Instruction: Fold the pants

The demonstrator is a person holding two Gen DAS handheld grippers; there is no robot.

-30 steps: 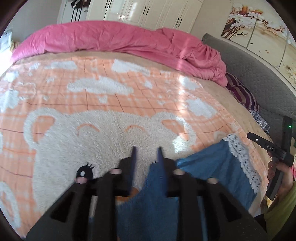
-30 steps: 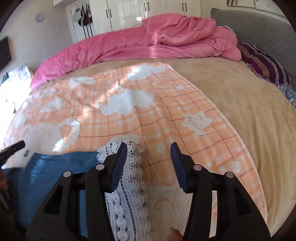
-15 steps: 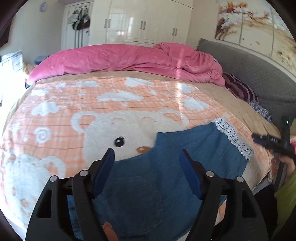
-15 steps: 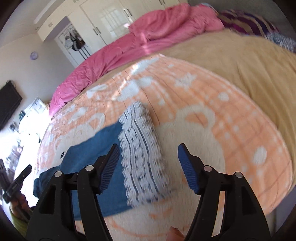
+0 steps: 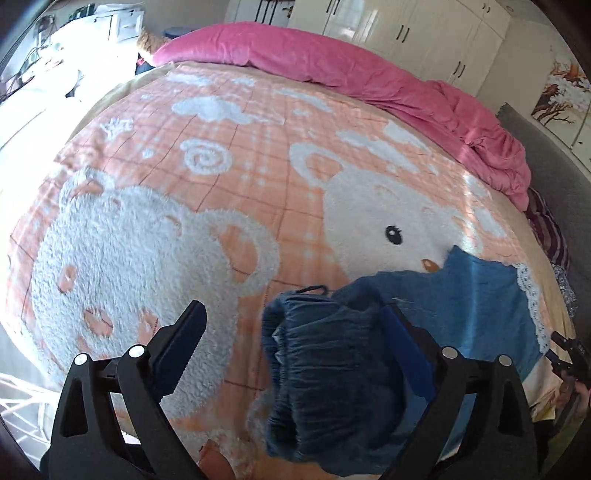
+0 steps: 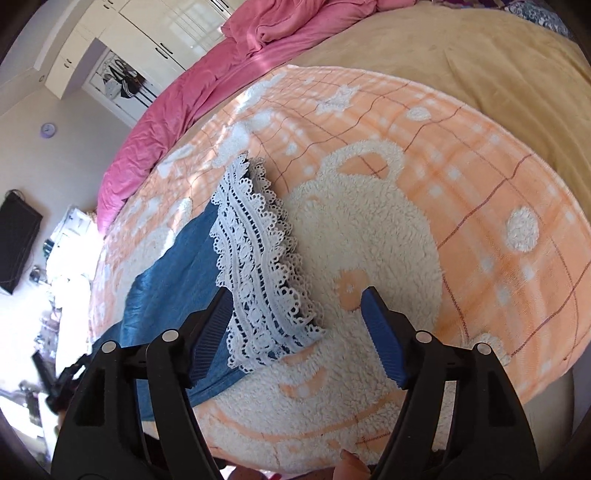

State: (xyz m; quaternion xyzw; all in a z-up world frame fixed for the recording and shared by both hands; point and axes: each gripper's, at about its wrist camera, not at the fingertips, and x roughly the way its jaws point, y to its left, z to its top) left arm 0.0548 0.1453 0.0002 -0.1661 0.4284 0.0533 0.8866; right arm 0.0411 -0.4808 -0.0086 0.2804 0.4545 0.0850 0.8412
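Blue denim pants [image 5: 472,302] with white lace cuffs [image 6: 258,266] lie on the orange bear blanket [image 5: 221,155] near the bed's front edge. The gathered elastic waistband [image 5: 325,362] sits bunched in front of my left gripper [image 5: 291,325], which is open above it with its right finger against the fabric. My right gripper [image 6: 295,299] is open, its jaws astride the lace cuff end, above it. In the left wrist view the right gripper shows at the far right [image 5: 569,354].
A pink duvet [image 5: 369,74] is heaped along the far side of the bed. A grey headboard [image 5: 554,147] and striped pillow [image 5: 550,236] lie to the right. White wardrobes [image 5: 406,22] stand behind. Beige sheet [image 6: 443,44] covers the bed's right part.
My left gripper has opened, let go of the pants and swung left over the waistband. My right gripper has pulled back and tilted, jaws still open over the lace cuffs.
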